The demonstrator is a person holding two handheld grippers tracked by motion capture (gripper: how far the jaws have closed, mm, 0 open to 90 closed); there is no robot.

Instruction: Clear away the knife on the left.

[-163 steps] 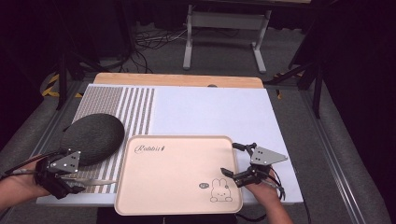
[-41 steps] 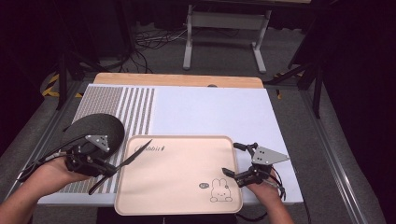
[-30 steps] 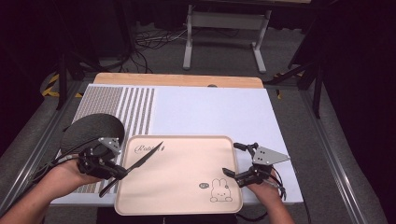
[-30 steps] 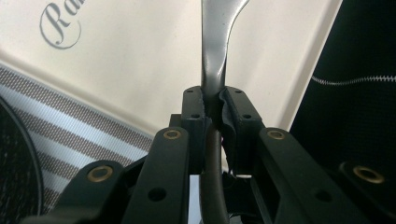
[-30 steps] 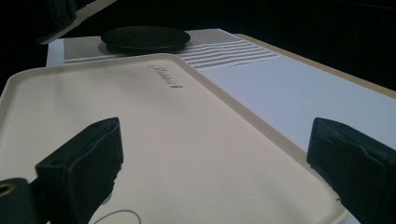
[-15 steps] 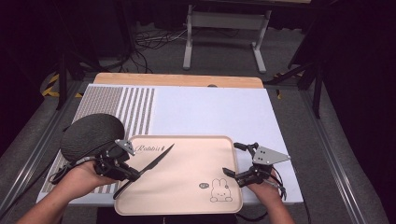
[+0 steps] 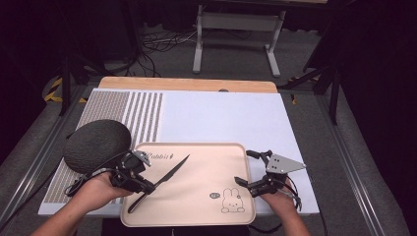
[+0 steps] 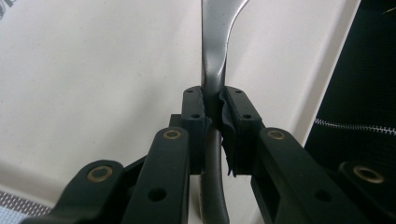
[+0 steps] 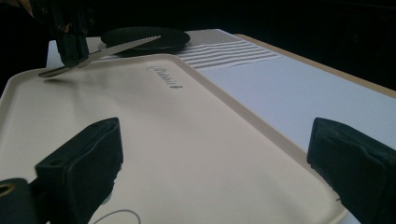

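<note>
Beside the dark round mat (image 7: pixel 96 144), left gripper (image 7: pixel 140 179) fingers pinching a serrated knife (image 7: pixel 169 172) above a beige tray (image 7: pixel 206 172) marked "Rabbit"; right gripper (image 7: pixel 248 169) fingers spread.

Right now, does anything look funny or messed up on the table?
Nothing is spilled or broken. The knife is not lying flat: the left gripper holds it by the handle, slanted above the pink tray. The dark round mat overlaps the striped cloth. The right gripper is open at the tray's edge.

High view overhead; gripper views share tray (image 7: pixel 196 196).
</note>
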